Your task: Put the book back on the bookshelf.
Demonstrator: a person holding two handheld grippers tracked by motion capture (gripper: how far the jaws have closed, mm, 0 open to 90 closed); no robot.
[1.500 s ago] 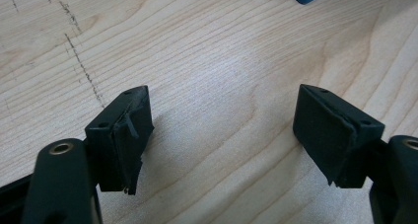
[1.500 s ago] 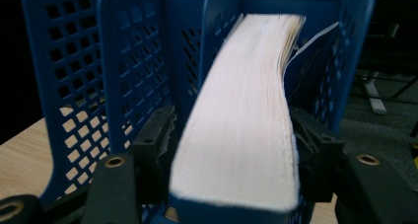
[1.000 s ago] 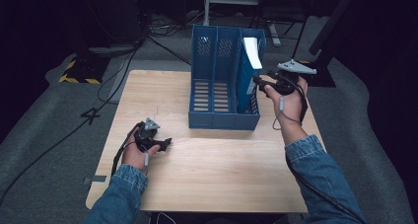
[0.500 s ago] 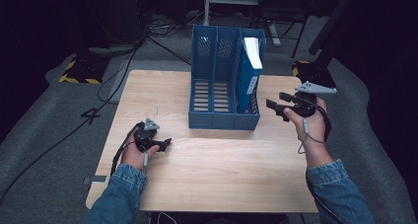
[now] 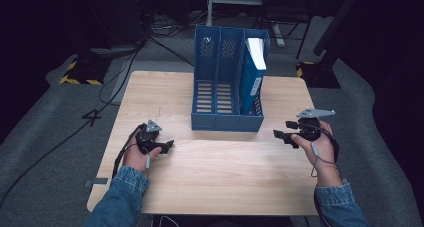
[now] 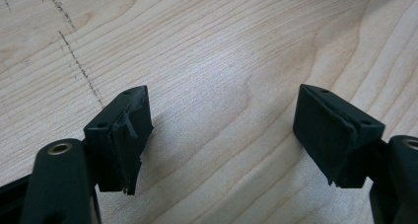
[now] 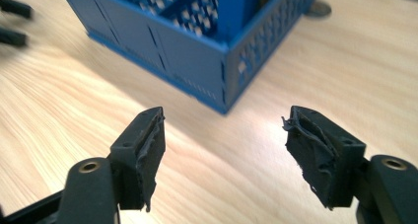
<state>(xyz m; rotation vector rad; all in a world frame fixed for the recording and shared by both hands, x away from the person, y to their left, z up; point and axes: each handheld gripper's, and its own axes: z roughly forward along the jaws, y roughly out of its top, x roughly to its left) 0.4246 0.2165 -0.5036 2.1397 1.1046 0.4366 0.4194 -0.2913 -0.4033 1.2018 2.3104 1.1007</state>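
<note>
Though set on the far half of the pale wooden worktop (image 5: 215,177), well apart from both hands, found the blue file rack (image 5: 227,119) upright and square to the near edge. Counted three compartments side by side, with slotted floors, perforated back panels and a low solid front wall. In the right gripper view, saw its near corner (image 7: 197,51) with small holes in rows along the side wall. Found the left and middle compartments holding nothing visible. In the right compartment, noted a blue book (image 5: 255,62) standing on end, its white page edge uppermost, reaching above the rack's rim. Could not read the markings on its spine. Saw the left tool (image 5: 167,146) resting low on the worktop near the left front, gripped in the left hand (image 5: 135,157), jaws spread wide over bare wood with nothing between them (image 6: 222,130). Saw the right tool (image 5: 284,129) held just off the rack's front right corner in the right hand (image 5: 322,147), jaws likewise wide apart and holding nothing (image 7: 224,145), pads frayed at the edges.
</note>
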